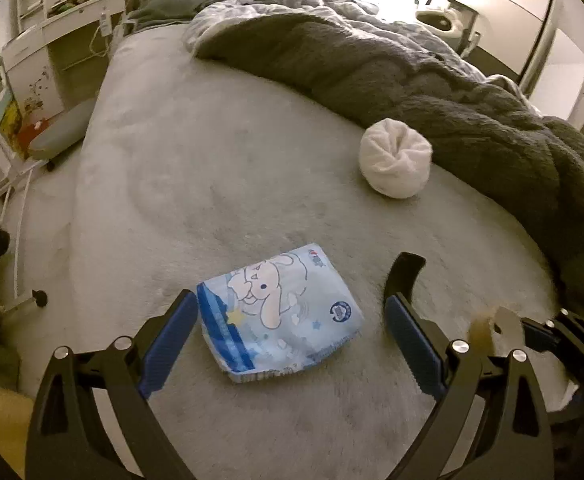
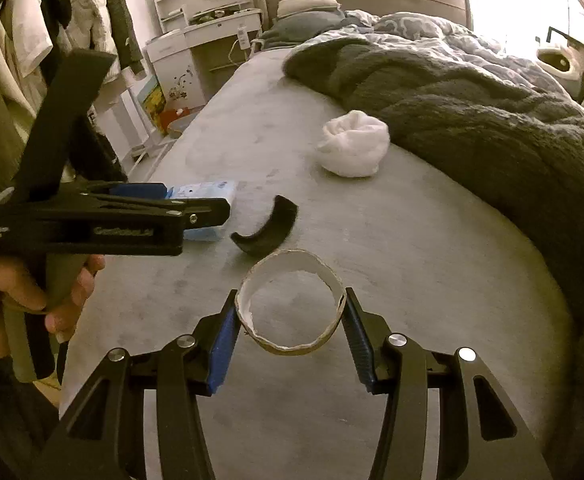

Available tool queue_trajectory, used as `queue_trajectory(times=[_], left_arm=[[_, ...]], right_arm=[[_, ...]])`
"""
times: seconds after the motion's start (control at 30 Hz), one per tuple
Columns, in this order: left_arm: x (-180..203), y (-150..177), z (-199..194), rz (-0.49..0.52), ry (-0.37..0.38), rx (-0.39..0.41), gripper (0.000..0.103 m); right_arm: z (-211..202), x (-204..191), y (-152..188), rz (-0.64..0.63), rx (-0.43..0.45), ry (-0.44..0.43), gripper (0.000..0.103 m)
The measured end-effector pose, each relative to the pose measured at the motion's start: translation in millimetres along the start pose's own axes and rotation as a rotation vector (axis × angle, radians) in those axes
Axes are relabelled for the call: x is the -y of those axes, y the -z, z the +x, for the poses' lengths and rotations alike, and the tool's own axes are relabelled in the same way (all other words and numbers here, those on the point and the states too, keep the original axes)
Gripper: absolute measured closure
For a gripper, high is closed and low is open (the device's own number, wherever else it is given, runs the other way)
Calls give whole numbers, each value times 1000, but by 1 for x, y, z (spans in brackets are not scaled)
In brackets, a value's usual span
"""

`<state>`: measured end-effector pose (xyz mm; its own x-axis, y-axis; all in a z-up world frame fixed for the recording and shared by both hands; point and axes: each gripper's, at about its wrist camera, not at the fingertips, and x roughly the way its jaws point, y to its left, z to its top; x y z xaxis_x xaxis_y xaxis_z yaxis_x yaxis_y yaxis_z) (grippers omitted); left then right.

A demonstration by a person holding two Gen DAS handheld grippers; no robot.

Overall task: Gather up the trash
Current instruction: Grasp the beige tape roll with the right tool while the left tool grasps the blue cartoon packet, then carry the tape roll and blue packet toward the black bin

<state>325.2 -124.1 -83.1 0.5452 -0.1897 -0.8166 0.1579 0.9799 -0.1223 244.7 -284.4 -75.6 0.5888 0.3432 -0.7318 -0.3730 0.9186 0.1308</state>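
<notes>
Currently right gripper jaws clamp a torn cardboard tape ring. Left gripper jaws wide open, light-blue cartoon-print tissue pack lying on grey bed between them, untouched.

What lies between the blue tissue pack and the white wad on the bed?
Bare grey bedsheet in the left wrist view, separating tissue pack and white wad.
</notes>
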Motion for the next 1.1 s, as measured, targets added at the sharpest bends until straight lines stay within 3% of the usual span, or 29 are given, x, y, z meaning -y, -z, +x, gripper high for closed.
queue_trajectory(times=[0.17,0.33,0.47,0.7,1.1], left_arm=[[1,-3,8,-42,-52,-4,7],[-7,-3,16,-120,-59,-22,7],[-10,-1,20,-151,-79,-29,12],[-3,2,18,-95,-113,-2,23],[9,17,-20,32,-61,68,25]], right_arm=[[-2,10,5,8,-5,5,52],[-7,18,10,14,-3,8,52],[-12,25,12,23,1,14,52],[-17,25,9,31,16,14,52],[-24,24,4,101,54,15,52]])
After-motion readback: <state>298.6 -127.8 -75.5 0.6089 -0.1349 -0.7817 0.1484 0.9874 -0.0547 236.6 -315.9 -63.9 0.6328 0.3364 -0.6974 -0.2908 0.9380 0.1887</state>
